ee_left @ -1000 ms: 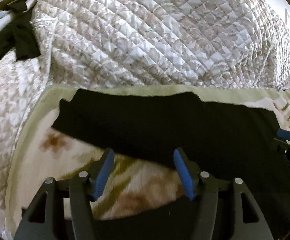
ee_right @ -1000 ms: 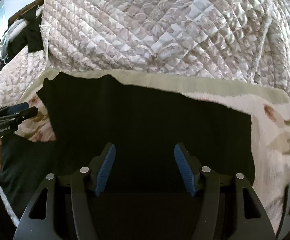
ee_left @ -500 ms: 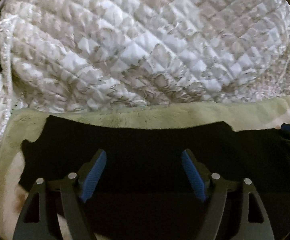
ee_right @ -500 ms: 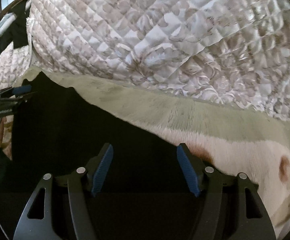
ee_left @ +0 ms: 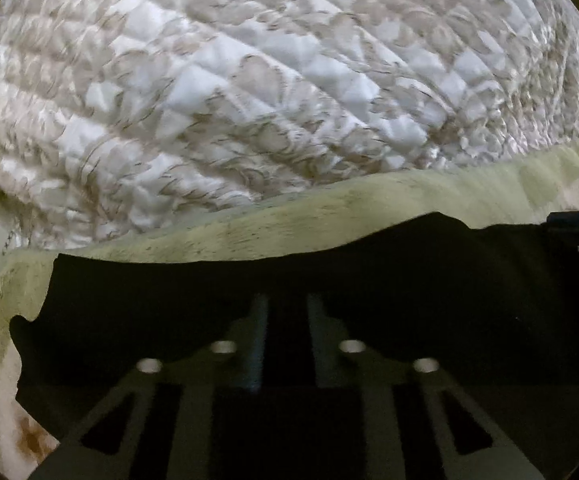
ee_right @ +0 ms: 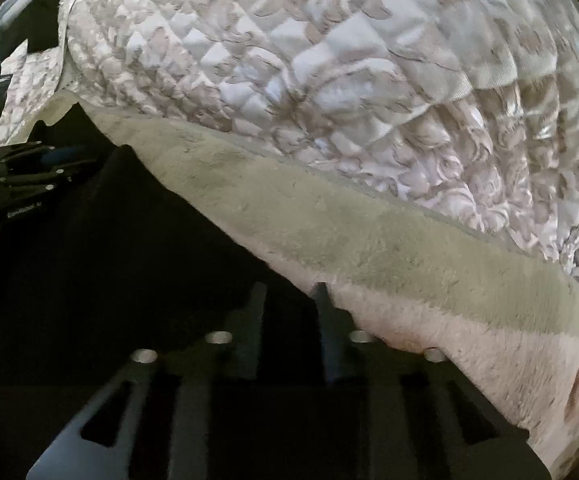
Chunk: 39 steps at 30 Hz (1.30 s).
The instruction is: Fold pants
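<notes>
Black pants (ee_left: 149,300) lie spread on a fleece blanket with a green border (ee_left: 369,208). My left gripper (ee_left: 287,300) is low over the pants near their far edge, its jaws drawn together with black cloth pinched between them. In the right wrist view the pants (ee_right: 109,260) fill the lower left. My right gripper (ee_right: 287,288) sits at their right edge, where black cloth meets the pale fleece (ee_right: 469,344). Its jaws are closing, with the cloth's edge between them. The left gripper (ee_right: 29,168) also shows at that view's left edge.
A puffy quilted bedspread (ee_left: 269,80) with a beige floral pattern rises like a wall just behind the blanket's border. It fills the upper half of the right wrist view too (ee_right: 329,60). Dark items (ee_right: 9,40) lie at the far left.
Both grippers moved forward and down over the pants toward the far edge. Their jaws, wide apart in the earlier frames, have come nearly together on the black cloth.
</notes>
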{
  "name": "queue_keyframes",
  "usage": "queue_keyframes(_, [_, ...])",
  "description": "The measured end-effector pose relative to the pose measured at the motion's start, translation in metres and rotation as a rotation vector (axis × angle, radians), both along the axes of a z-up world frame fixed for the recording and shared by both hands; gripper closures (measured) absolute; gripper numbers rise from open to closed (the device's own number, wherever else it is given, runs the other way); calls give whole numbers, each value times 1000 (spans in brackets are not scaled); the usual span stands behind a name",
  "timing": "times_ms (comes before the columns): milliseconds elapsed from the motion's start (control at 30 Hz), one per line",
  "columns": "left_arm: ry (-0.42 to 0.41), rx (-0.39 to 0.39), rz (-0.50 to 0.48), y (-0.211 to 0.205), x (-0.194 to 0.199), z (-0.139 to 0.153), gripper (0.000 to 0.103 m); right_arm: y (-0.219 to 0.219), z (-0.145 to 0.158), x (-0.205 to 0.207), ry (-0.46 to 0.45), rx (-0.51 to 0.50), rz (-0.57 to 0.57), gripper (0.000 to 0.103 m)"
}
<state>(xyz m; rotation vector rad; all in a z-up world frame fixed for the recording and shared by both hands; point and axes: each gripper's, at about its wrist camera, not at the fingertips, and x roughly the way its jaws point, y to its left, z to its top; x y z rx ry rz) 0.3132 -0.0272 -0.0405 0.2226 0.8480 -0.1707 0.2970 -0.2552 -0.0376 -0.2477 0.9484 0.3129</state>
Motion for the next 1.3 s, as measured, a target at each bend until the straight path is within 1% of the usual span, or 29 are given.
queue_keyframes(67, [-4,6,11,-1,-1,2,99,5,2,-1,-7,-25,9,93])
queue_keyframes(200, [-29,0,47,4,-12,18,100,6,16,-8,-35,-11,-13,94])
queue_keyframes(333, [-65,-32,71,21,-30,43,100,4,44,-33,-82,33,-33,94])
queue_keyframes(400, [-92,-50,81,29,-53,60,100,7,60,-54,-113,52,-29,94])
queue_keyframes(500, [-119,-100,96,41,-91,81,100,11,84,-96,-157,88,-23,94])
queue_keyframes(600, [-128,-151,117,56,-136,93,101,17,97,-139,-181,122,-16,94])
queue_keyframes(633, [-132,-168,126,60,-152,96,102,19,100,-159,-180,133,-12,94])
queue_keyframes(700, [-131,-194,140,66,-182,94,102,24,97,-187,-173,139,-10,94])
queue_keyframes(767, [-111,-219,147,71,-212,88,102,26,88,-220,-146,166,-15,94])
queue_keyframes(867, [-51,-232,149,74,-249,69,102,32,59,-263,-74,180,-29,96])
queue_keyframes(900, [-24,-239,147,75,-259,62,102,33,49,-274,-49,186,-37,98])
queue_keyframes(967, [19,-240,151,77,-272,49,102,32,25,-292,17,201,-75,98])
queue_keyframes(1033, [35,-239,154,79,-279,46,102,25,9,-307,58,245,-117,98])
queue_keyframes(1133, [17,-242,162,82,-278,55,101,10,4,-322,83,340,-185,98])
queue_keyframes(1167, [9,-248,164,82,-275,60,100,5,6,-325,81,369,-202,94])
queue_keyframes(1200, [4,-253,167,83,-273,63,98,1,9,-327,74,387,-221,83])
queue_keyframes(1233, [-2,-256,170,84,-268,66,88,-3,11,-330,62,409,-240,78])
queue_keyframes(1267, [-9,-255,174,84,-264,69,79,-7,12,-331,56,438,-257,66])
queue_keyframes(1300, [-19,-255,179,84,-258,71,60,-11,12,-331,57,470,-276,52])
